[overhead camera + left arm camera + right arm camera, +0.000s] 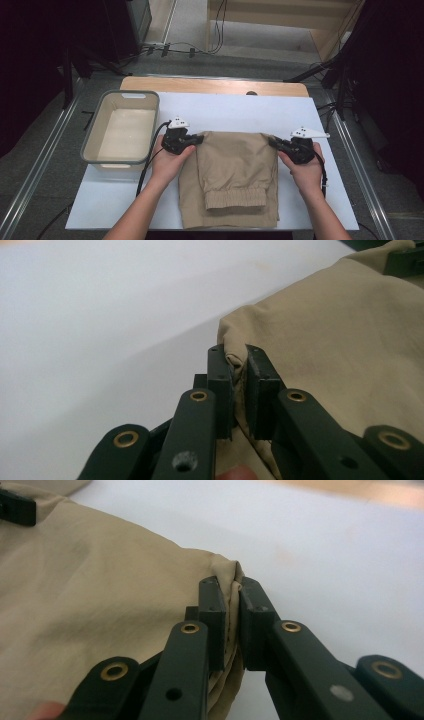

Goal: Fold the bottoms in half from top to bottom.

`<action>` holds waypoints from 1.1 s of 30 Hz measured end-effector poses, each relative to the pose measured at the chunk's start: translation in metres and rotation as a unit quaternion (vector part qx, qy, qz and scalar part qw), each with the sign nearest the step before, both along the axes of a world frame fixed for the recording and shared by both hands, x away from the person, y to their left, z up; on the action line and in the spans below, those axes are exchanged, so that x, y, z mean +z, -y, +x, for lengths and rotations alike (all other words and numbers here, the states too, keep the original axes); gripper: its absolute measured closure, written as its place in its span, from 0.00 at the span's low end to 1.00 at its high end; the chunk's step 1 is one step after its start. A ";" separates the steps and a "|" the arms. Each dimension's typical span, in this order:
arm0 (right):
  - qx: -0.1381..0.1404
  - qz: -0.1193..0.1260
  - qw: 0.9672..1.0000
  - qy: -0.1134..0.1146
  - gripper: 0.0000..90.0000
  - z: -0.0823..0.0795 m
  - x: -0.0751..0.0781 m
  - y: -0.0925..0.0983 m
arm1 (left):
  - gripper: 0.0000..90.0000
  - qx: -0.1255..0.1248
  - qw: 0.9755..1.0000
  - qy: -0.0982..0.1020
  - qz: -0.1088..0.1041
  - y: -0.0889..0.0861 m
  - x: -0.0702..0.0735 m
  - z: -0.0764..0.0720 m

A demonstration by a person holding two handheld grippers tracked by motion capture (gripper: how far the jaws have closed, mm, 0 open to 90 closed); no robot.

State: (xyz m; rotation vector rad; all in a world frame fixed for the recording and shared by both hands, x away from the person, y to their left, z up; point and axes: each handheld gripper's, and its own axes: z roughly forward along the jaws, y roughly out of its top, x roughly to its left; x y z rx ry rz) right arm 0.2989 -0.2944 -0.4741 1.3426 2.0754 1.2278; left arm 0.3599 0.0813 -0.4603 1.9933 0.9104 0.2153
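Folded khaki trousers [229, 175] flat on the white desk [240, 107], slightly right of centre, elastic cuff toward the near edge, folded fabric edge toward the far side. Upper layer narrower than the layer beneath, which shows along the left side and the near edge.

Left tool [199, 140] at the far left corner of the trousers, clenched on the cloth: in the left gripper view, a bunched corner of khaki fabric [350, 340] pinched between the two black jaws of the tool [240, 375], white desk surface [100, 315] to the left of it. Left hand [167, 162] wrapped around the tool body, cable trailing toward the near left.

Right tool [274, 141] at the far right corner of the trousers, likewise clenched on the cloth: in the right gripper view, a stitched fold of the fabric [100, 580] caught between the jaws of the tool [231, 610], white desk surface [325, 545] to the right. Right hand [305, 170] around the tool body, grey three-cornered plate on top.

Grey plastic bin [90, 145] with pale interior on the left side of the desk, just beside the left hand, apart from the trousers. Wooden strip [215, 85] along the far edge of the desk. Cables on the floor beyond.
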 end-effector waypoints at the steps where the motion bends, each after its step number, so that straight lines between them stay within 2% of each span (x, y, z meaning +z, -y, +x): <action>1: -0.004 0.000 1.000 0.009 0.89 0.002 0.005 0.001 | 0.92 0.001 1.000 0.007 0.001 0.002 0.005 0.003; 5: -0.028 -0.004 0.999 0.036 0.89 0.012 0.020 0.005 | 0.91 0.004 0.999 0.036 -0.005 0.011 0.019 0.015; 7: -0.045 -0.005 0.998 0.047 0.86 0.017 0.022 0.008 | 0.85 0.014 0.999 0.046 -0.006 0.013 0.022 0.020; 8: -0.057 -0.008 0.997 0.052 0.81 0.018 0.023 0.009 | 0.79 0.020 0.999 0.047 -0.011 0.013 0.024 0.021; 9: -0.069 -0.005 0.996 0.054 0.73 0.019 0.023 0.011 | 0.69 0.021 0.999 0.046 -0.017 0.013 0.025 0.021; 11: -0.075 0.018 0.996 0.052 0.54 0.019 0.023 0.014 | 0.43 0.009 0.999 0.040 -0.018 0.014 0.026 0.018; 14: -0.057 0.026 0.997 0.047 0.48 0.013 0.024 0.016 | 0.32 -0.020 0.999 0.042 -0.017 0.017 0.025 0.004; 18: -0.035 0.018 0.999 0.036 0.44 -0.002 0.019 0.011 | 0.30 -0.033 0.999 0.027 -0.028 0.018 0.017 -0.012; 22: -0.018 0.023 0.999 0.025 0.44 -0.020 0.011 0.005 | 0.30 -0.041 0.998 0.012 -0.036 0.020 0.008 -0.023; 25: -0.012 0.029 0.999 0.015 0.44 -0.032 0.006 0.000 | 0.30 -0.047 0.998 0.005 -0.030 0.022 0.002 -0.033; 28: -0.007 0.035 0.999 0.002 0.44 -0.045 0.002 -0.006 | 0.31 -0.051 0.999 0.008 -0.015 0.024 -0.004 -0.045; 33: 0.007 0.034 0.999 -0.008 0.45 -0.064 -0.002 -0.018 | 0.33 -0.059 0.998 -0.002 -0.021 0.022 -0.014 -0.065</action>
